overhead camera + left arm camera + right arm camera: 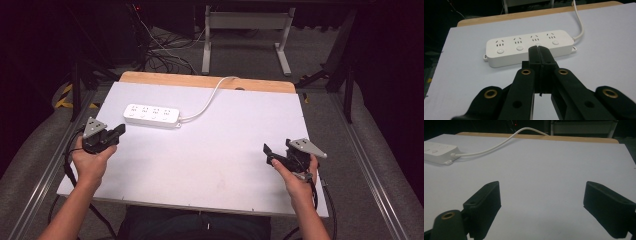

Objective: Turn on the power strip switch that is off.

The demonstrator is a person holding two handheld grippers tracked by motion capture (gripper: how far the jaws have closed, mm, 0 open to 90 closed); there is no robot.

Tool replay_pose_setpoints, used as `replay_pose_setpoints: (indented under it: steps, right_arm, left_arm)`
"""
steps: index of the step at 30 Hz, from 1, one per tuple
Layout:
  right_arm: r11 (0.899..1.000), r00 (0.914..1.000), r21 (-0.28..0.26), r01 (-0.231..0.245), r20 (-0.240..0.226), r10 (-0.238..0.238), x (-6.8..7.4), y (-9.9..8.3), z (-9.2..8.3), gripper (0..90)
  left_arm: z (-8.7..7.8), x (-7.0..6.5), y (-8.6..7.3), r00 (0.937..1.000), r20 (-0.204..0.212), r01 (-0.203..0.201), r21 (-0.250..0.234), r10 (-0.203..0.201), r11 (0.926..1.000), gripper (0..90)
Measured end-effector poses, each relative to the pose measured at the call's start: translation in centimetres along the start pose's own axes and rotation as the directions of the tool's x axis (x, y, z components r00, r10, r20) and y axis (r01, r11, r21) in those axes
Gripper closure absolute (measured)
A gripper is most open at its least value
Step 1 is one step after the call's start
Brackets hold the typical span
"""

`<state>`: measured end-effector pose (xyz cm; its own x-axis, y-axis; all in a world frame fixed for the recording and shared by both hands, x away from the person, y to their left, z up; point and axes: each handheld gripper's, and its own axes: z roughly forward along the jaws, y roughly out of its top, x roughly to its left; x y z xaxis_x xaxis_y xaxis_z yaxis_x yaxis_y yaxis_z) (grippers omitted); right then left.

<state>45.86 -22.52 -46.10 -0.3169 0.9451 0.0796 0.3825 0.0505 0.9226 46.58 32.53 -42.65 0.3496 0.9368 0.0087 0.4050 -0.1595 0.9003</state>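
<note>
From the high view, we judge the work barely begun: the power strip [152,115] lies untouched at the counter's [210,165] far left, our left gripper [118,133] near it, our right gripper [268,152] well apart.

In the left gripper view, our jaws are pressed together, empty, aimed at the strip: white, four sockets with round buttons, cable [579,22] trailing away.

In the right gripper view, our jaws stand spread, empty.

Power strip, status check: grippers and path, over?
Left gripper shut, empty, aimed at power strip. Right gripper open, empty. Strip flat, untouched. Path clear.
</note>
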Motion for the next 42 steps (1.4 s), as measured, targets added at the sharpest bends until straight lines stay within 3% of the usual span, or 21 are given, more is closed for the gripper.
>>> replay_pose_setpoints:
  steps: [31,42]
  right_arm:
    - [1.000,1.0000,0.001,0.004,-0.001,-0.004,0.0,0.0,-0.1,15.9]
    - [1.000,1.0000,-0.002,0.003,0.000,-0.003,0.0,0.0,-0.2,16.2]
  left_arm:
    - [2.2,0.5,1.9,0.9997,0.023,0.007,0.032,-0.008,0.9995,90.0]
    - [3.3,1.2,2.3,0.9999,0.009,0.006,0.047,-0.006,0.9989,90.0]
